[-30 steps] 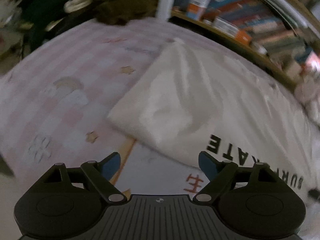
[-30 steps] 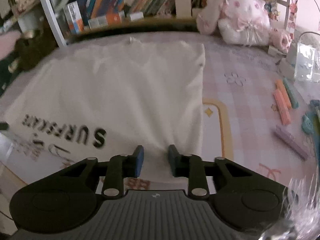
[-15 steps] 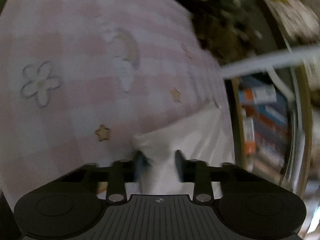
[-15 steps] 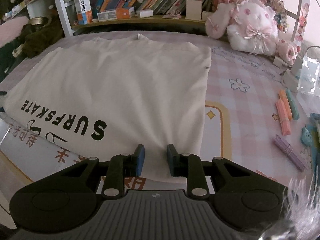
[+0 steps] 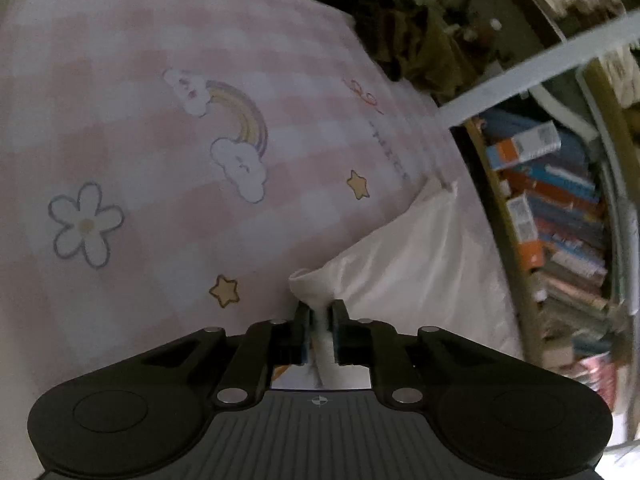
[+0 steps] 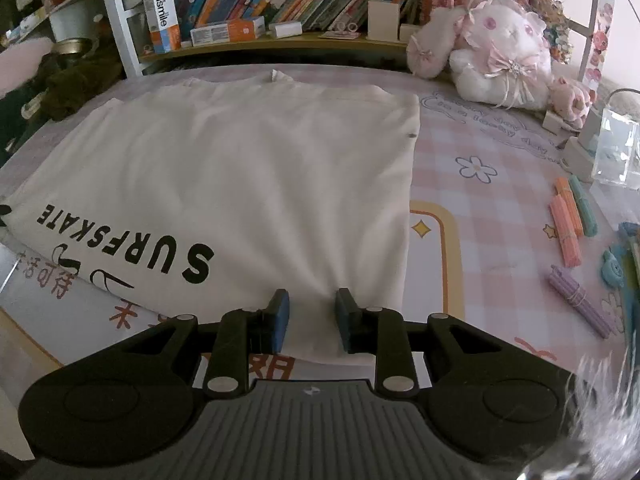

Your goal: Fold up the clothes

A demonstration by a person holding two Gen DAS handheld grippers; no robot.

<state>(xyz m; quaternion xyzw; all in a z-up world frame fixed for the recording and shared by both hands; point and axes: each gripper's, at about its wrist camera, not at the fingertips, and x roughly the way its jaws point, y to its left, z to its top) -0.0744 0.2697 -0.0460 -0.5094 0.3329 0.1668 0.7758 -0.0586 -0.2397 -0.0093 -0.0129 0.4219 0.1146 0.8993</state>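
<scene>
A cream T-shirt (image 6: 240, 160) with black "SURFSKATE" lettering (image 6: 120, 240) lies flat on the pink checked mat (image 6: 500, 208). My right gripper (image 6: 312, 304) sits at the shirt's near hem beside its right edge. Its narrowly spaced pads pinch a bunch of fabric, and creases fan out from it. In the left wrist view, my left gripper (image 5: 319, 312) holds a corner of the same T-shirt (image 5: 420, 264) at its edge. A thin fold of cloth is pressed between the pads while the jaws are opening slightly.
A bookshelf (image 6: 280, 0) runs along the far side of the mat. A pink plush rabbit (image 6: 500, 52) sits at the back right, a dark plush (image 6: 68, 84) at the back left. Coloured pen bundles (image 6: 568, 220) and a clear box (image 6: 616, 148) lie to the right.
My left gripper rolled, swung down to the shirt's corner and closed from wide open onto the cloth. The right gripper stayed put on the hem.
</scene>
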